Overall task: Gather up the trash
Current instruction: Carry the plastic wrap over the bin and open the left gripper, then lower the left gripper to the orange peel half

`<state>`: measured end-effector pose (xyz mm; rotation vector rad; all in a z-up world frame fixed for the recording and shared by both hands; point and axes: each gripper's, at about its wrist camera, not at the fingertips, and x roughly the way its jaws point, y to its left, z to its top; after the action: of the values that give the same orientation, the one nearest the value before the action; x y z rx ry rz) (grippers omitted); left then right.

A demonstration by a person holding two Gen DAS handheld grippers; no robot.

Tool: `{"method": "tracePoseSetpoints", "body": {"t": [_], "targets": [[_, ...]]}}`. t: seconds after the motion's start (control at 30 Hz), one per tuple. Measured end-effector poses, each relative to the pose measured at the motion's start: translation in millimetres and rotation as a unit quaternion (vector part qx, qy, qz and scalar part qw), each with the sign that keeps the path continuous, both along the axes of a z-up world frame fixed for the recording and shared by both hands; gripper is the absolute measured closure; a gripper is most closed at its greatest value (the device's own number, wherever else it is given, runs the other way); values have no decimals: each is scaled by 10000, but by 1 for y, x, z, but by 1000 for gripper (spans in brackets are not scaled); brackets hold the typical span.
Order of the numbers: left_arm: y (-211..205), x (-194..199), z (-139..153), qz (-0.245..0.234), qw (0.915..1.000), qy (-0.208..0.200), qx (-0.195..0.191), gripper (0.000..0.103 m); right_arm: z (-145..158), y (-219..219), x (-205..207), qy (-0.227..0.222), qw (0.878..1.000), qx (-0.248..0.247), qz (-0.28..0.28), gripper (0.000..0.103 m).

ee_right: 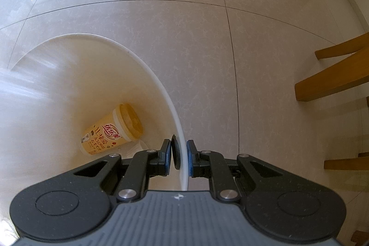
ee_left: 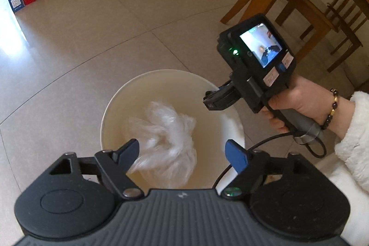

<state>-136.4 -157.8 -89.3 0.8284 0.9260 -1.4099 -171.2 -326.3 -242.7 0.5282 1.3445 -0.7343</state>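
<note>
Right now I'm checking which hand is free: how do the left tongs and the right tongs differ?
The left tongs stand wide open; the right tongs are shut. The left tongs grip nothing, with a crumpled white plastic bag below them inside the white bucket; the right tongs pinch the bucket's rim. The left tongs sit over the bucket's mouth, the right at its edge. Both have blue pads.

- The left gripper (ee_left: 182,150) is being held at lower centre of its own view, jaws spread wide.
- The right gripper (ee_right: 178,157) is being kept pointed down, jaws closed on the bucket rim (ee_right: 183,153).
</note>
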Motion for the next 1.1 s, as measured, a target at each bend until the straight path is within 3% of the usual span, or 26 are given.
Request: {"method": "tracePoseSetpoints", "body": {"t": [0.2, 0.6, 0.9, 1.1], "targets": [[5, 9, 1, 152, 9998, -124, 33, 13, 0, 0, 0, 6, 10000, -1, 4, 86], [48, 58, -3, 707, 9967, -404, 45, 12, -1, 2, 1, 33, 10000, -29, 58, 86], [93, 100, -35, 1541, 9873, -385, -20, 11, -1, 3, 2, 38, 10000, -34, 34, 86], [125, 123, -77, 2006, 9789, -371, -59, 11, -1, 4, 2, 46, 10000, -43, 50, 86]]}}
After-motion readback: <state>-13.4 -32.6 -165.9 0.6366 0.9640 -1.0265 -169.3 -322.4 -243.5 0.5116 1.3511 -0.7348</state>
